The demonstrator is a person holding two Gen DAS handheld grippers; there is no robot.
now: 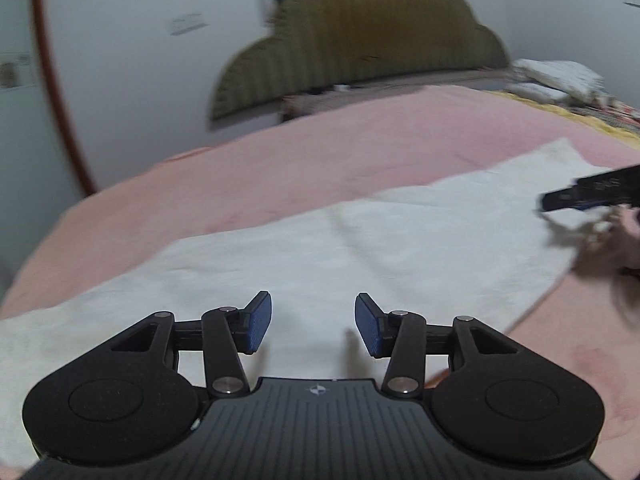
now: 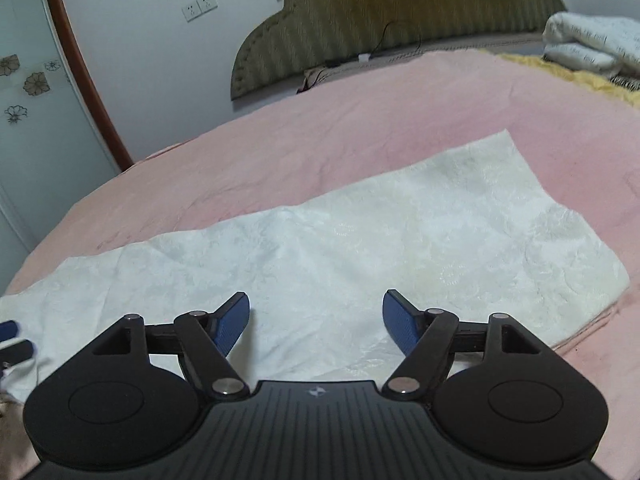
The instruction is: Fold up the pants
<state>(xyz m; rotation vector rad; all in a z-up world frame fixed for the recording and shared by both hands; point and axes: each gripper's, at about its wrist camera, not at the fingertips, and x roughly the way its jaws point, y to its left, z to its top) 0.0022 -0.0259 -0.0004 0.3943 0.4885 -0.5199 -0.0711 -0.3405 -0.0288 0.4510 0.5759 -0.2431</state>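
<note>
The white pants [image 1: 360,248] lie flat as a long strip across the pink bed cover [image 1: 320,148]. They also show in the right wrist view [image 2: 360,248]. My left gripper [image 1: 313,322] is open and empty, just above the near edge of the pants. My right gripper [image 2: 316,322] is open and empty above the pants' near edge. The right gripper shows in the left wrist view [image 1: 588,194] at the far right, over the pants' right end. The left gripper's fingertips [image 2: 12,338] show at the left edge of the right wrist view.
A padded olive headboard [image 2: 400,12] stands at the back. Folded white bedding [image 2: 592,44] lies on a yellow blanket [image 2: 560,70] at the back right. A wall with sockets [image 2: 200,7] and a brown-framed door [image 2: 24,120] are at the left.
</note>
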